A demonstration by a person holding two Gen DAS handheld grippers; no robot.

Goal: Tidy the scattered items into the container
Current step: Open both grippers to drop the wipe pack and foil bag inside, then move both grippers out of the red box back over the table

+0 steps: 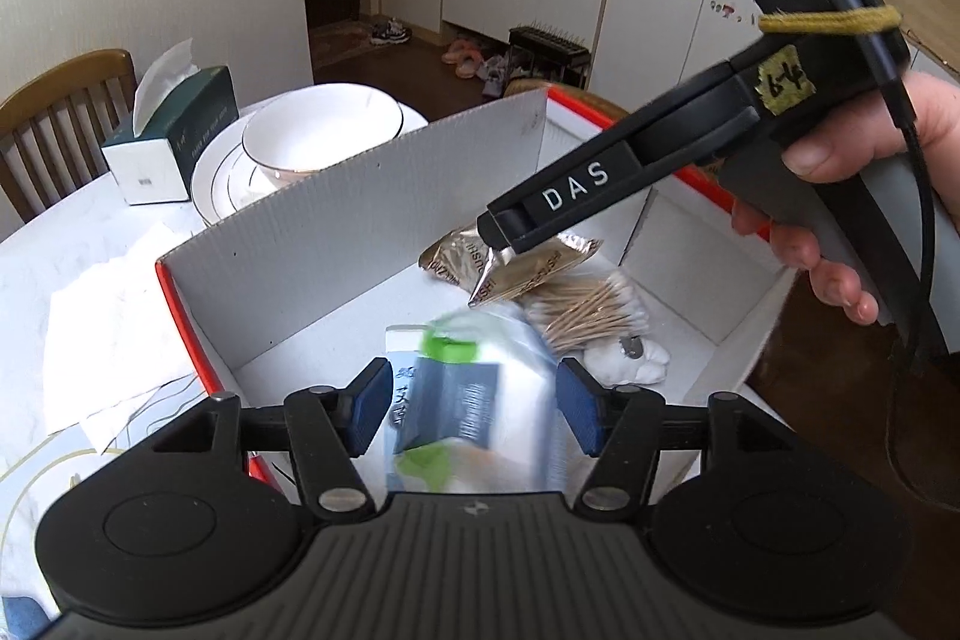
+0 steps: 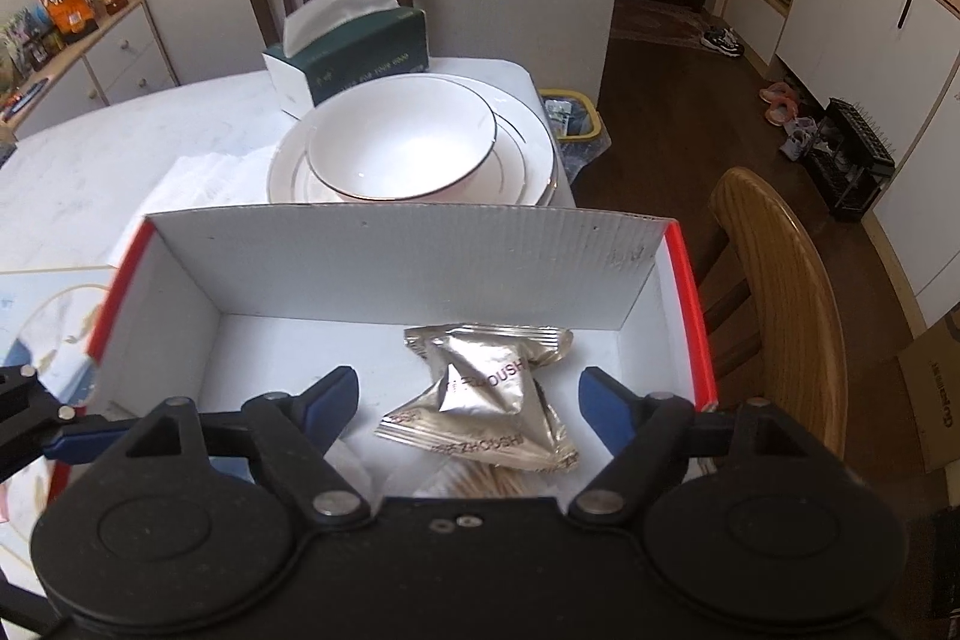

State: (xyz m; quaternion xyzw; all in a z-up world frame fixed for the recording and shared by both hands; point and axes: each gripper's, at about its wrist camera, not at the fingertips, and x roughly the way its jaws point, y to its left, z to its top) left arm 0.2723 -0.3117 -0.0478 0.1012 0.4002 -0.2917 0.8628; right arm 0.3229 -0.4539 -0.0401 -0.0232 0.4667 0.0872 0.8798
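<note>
The left gripper (image 1: pixel 474 409) was seen spread above the box (image 1: pixel 372 196), a blurred white packet (image 1: pixel 462 400) apparently loose between its pads, lying lengthwise away from it. The right gripper (image 2: pixel 468 409) was spread too, with silver sachets (image 2: pixel 486 400) resting directly below inside.

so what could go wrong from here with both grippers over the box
1. The left gripper is open around the blurred green-and-white packet, which looks mid-drop; it may land propped on the cotton swabs instead of flat.
2. The grippers are crowded: the right gripper is open just above the silver pouches, and its finger seems to touch one, so lifting away might drag it.
3. The box's raised flap could be knocked.
</note>
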